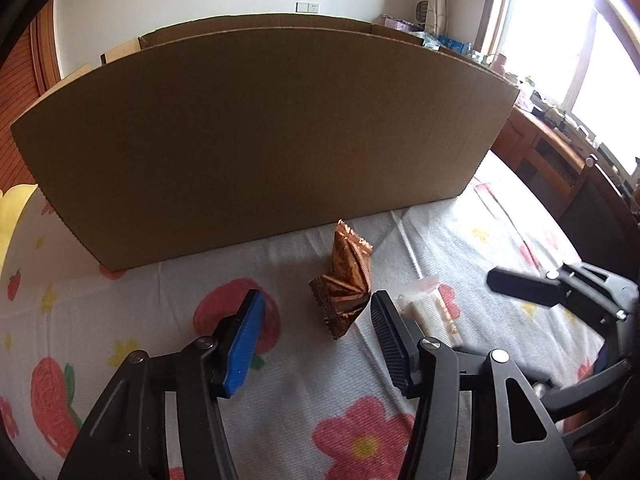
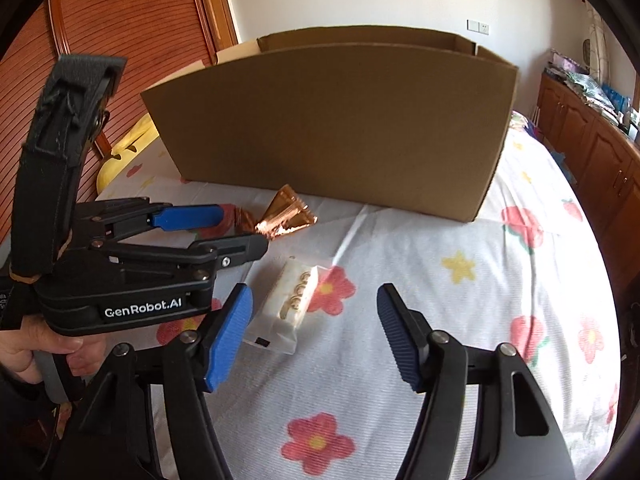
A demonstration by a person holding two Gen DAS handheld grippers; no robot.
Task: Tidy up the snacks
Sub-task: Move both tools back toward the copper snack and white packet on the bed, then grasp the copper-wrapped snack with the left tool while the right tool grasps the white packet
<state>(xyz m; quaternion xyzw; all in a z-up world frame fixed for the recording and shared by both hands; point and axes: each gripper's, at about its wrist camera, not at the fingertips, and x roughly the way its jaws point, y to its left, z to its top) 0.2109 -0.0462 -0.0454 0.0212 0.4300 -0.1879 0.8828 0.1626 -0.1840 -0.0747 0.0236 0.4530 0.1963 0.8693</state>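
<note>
Now both sets of jaws stand apart, pressing nothing: left gripper (image 1: 316, 304) around the copper packet (image 1: 344, 284), right gripper (image 2: 316, 304) near the white packet (image 2: 290, 300).

Both wrist cameras sit low and near over the bed (image 1: 304, 392), angled downward toward the cardboard box (image 1: 256, 140) at twelve o'clock. Both see the copper snack wrapper (image 2: 286, 216).

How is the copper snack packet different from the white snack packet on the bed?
The copper packet is shiny foil and crumpled, partly standing up; the white packet is pale, smooth and lies flat. The copper packet lies nearer the cardboard box, the white packet nearer the right tongs. The left tongs are around the copper packet; no tongs are around the white one. Both lie on the flowered sheet, outside the box.
</note>
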